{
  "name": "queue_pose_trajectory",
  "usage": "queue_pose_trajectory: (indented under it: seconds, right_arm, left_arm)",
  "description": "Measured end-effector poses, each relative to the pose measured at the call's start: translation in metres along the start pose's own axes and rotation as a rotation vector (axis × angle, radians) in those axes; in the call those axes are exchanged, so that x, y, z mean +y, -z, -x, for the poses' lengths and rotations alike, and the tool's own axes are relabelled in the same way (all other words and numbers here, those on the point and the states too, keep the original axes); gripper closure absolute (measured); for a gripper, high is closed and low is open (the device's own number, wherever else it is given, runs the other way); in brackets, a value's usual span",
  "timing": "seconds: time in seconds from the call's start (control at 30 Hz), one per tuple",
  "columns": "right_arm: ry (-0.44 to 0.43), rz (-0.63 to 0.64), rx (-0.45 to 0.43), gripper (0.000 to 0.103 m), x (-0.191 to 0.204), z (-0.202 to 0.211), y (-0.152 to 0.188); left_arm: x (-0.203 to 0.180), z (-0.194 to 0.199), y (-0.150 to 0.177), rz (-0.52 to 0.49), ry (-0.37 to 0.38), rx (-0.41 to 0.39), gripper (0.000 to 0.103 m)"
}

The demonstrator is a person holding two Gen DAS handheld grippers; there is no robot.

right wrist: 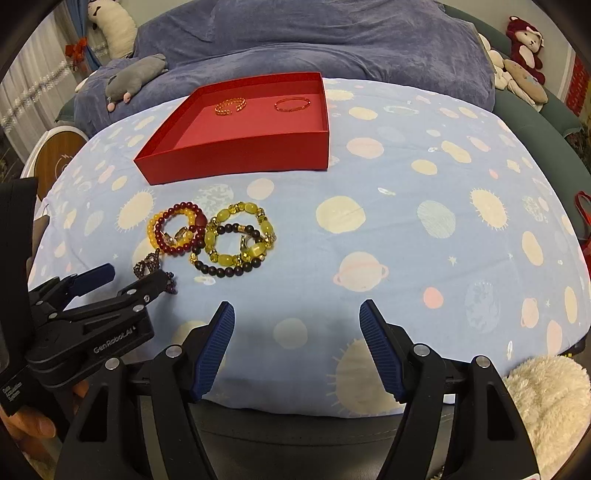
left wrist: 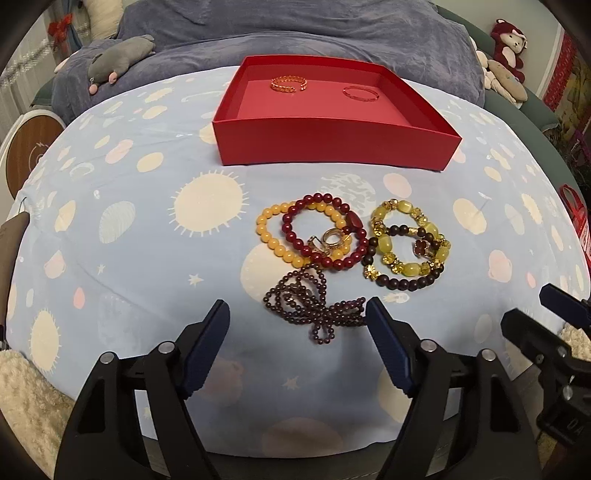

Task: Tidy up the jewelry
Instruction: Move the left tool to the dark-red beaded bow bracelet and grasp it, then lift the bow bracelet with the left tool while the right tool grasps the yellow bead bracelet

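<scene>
A red open box point(left wrist: 332, 142) point(right wrist: 236, 155) stands on the bed and holds a gold chain bracelet point(left wrist: 289, 84) point(right wrist: 231, 105) and a thin pink bangle point(left wrist: 360, 92) point(right wrist: 291, 104). In front of it lies a pile: a yellow bead bracelet point(left wrist: 267, 240), a red bead bracelet point(left wrist: 325, 230) point(right wrist: 177, 230), a green-gold bracelet point(left wrist: 410, 236) point(right wrist: 240, 236), a dark bead bracelet point(left wrist: 402, 282) and a purple bead strand point(left wrist: 314, 306) point(right wrist: 151, 266). My left gripper point(left wrist: 297, 314) point(right wrist: 129, 275) is open just short of the purple strand. My right gripper point(right wrist: 297, 314) point(left wrist: 532, 306) is open and empty over bare sheet.
The jewelry lies on a blue planet-print sheet point(left wrist: 129, 240) point(right wrist: 424, 221). A purple blanket point(left wrist: 295, 33) and a grey plush point(left wrist: 122, 59) lie behind the box. Plush toys point(right wrist: 524, 40) sit at the back right. A cream fleece point(right wrist: 546, 398) is at the near right edge.
</scene>
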State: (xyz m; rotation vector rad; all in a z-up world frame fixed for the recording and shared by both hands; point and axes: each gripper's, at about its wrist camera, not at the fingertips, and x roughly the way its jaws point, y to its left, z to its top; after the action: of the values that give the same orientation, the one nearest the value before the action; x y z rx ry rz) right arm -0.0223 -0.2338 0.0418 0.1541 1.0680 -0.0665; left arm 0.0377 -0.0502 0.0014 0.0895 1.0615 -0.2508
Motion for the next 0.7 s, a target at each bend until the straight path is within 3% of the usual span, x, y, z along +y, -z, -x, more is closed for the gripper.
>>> queue_pose_trajectory:
  seconds: [0.1,0.2,0.27,0.37,0.7]
  right_arm:
    - [-0.004,-0.005,0.009,0.035,0.000,-0.002,0.003]
    - [-0.006,-0.002,0.006,0.035,0.001,-0.003,0.002]
    - [-0.006,-0.001,0.010,0.035,0.002,-0.005,0.003]
    - [-0.006,0.000,0.016,0.035,0.003,-0.007,0.004]
    - [-0.016,0.004,0.012,0.035,0.006,-0.006,0.004]
  left_arm:
    - [-0.001,-0.008,-0.003,0.021,0.011,0.011,0.043]
    - [-0.002,-0.011,-0.004,0.021,0.017,0.012,0.057]
    - [-0.002,-0.011,-0.003,0.008,0.016,0.006,0.074]
    - [0.000,-0.009,-0.002,0.003,0.031,-0.005,0.087]
    - [0.021,0.013,0.003,0.026,0.022,-0.051,0.095]
